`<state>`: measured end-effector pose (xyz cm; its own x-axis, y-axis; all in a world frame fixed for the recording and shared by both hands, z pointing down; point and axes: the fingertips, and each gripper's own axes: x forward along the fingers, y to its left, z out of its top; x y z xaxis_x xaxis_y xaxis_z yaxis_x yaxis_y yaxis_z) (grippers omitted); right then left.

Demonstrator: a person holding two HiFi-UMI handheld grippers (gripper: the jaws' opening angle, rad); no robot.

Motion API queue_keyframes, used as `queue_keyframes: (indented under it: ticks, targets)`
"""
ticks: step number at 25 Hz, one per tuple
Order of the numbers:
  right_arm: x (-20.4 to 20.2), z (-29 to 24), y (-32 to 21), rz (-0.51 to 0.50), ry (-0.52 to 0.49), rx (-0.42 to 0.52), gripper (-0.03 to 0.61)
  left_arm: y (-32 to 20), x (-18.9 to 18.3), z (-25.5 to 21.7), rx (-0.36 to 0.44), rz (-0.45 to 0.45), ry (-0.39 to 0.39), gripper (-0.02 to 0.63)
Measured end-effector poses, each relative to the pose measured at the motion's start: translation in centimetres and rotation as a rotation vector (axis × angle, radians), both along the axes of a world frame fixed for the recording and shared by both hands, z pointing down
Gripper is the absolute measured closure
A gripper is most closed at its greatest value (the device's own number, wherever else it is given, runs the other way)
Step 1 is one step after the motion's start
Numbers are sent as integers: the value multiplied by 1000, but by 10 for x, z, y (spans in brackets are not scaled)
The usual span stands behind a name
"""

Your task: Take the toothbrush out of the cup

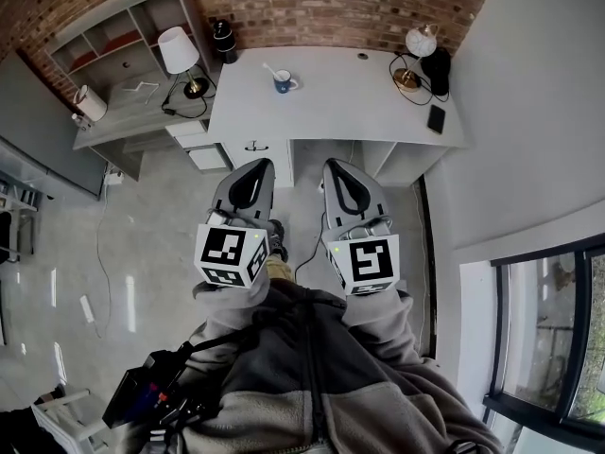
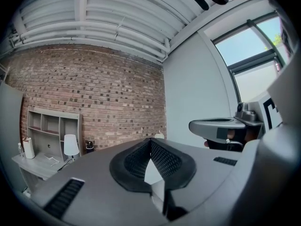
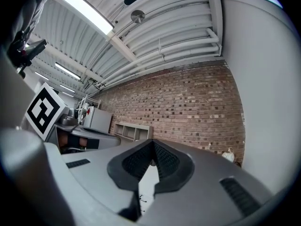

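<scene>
1. Presently, the left gripper and right gripper are closed tip to tip, empty, near the body.
2. The toothbrush stands in the cup on the desk, well ahead.
3. Recommended: approach, open one gripper, pinch the handle above the rim.

A blue cup is set on the white surface. The wall behind the surface is patterned in red-brown brick. The grey left gripper and right gripper are marked with black-and-white squares.
</scene>
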<state>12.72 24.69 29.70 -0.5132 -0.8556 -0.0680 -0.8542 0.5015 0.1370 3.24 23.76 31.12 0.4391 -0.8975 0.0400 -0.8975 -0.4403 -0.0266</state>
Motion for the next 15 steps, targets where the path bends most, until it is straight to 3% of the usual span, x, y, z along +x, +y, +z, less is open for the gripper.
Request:
queue_keyframes:
  ticks: [8, 15]
  targets:
    - [-2, -9, -68, 42, -13, 35, 577, -76, 0, -10, 38, 52, 4, 609]
    - [-18, -7, -144, 54, -7, 23, 577, -152, -14, -7, 20, 73, -4, 609]
